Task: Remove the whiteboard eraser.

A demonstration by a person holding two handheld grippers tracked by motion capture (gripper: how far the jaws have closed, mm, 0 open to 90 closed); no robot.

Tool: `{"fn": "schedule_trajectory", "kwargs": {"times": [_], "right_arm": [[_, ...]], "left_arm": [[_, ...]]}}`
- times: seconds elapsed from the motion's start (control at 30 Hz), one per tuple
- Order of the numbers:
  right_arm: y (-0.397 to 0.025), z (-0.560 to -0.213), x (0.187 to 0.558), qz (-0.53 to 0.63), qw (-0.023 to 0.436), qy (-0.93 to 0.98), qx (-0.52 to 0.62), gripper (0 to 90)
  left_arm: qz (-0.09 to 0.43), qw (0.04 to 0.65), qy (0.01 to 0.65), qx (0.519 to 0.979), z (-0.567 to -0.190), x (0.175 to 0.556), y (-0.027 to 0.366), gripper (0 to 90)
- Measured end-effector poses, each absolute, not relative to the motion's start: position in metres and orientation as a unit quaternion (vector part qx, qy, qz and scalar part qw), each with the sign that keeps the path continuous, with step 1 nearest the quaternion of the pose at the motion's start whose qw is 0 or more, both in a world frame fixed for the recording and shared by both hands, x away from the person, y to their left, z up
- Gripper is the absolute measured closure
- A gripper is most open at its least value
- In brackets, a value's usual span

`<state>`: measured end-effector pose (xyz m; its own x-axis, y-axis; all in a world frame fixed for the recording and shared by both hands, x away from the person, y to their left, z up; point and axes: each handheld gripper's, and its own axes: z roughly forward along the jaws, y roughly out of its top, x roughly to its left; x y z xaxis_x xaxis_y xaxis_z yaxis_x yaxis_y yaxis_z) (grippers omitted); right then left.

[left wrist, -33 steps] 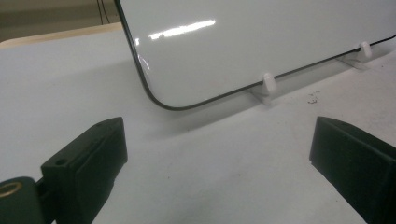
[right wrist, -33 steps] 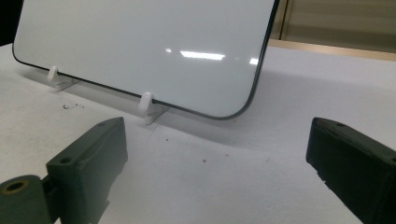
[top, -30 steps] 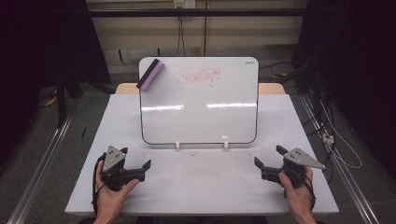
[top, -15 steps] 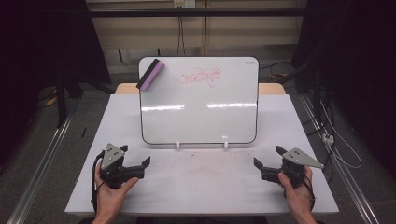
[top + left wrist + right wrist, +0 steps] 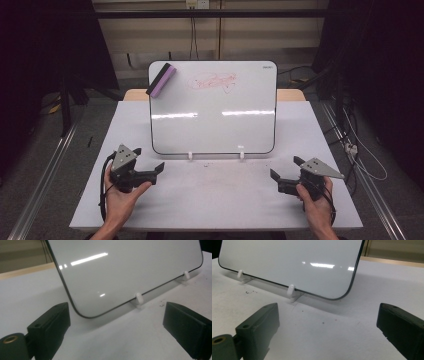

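Two hand-held grippers, left (image 5: 159,170) and right (image 5: 275,175), rest wide open and empty on the desk (image 5: 220,200). We judge wiping comes first: the eraser (image 5: 161,80) clings to the whiteboard's (image 5: 215,125) top left corner, beside the red scribble (image 5: 212,81). We approach it gently; the propped board could tip on its clips (image 5: 190,155).

Left claw (image 5: 116,322) jaws wide apart, empty, above white table (image 5: 25,297); whiteboard (image 5: 125,270) propped on white clip feet (image 5: 139,298) ahead.
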<state>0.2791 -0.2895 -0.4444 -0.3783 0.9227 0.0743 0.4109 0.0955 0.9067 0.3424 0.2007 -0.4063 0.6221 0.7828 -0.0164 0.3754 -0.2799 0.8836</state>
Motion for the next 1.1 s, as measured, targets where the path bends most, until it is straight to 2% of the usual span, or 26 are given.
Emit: {"fn": "schedule_trajectory", "kwargs": {"times": [0.47, 0.7, 1.1], "right_arm": [[-0.290, -0.445, 0.279, 0.467, 0.272, 0.688, 0.484, 4.3], [-0.289, -0.445, 0.280, 0.468, 0.268, 0.691, 0.480, 4.3], [-0.289, -0.445, 0.279, 0.470, 0.268, 0.692, 0.478, 4.3]], "left_arm": [[0.266, 0.464, 0.349, 0.770, -0.362, 0.379, 0.187, 8.5], [0.311, 0.438, 0.312, 0.784, -0.336, 0.400, 0.180, 11.4], [0.337, 0.407, 0.319, 0.787, -0.312, 0.427, 0.170, 15.9]]}}
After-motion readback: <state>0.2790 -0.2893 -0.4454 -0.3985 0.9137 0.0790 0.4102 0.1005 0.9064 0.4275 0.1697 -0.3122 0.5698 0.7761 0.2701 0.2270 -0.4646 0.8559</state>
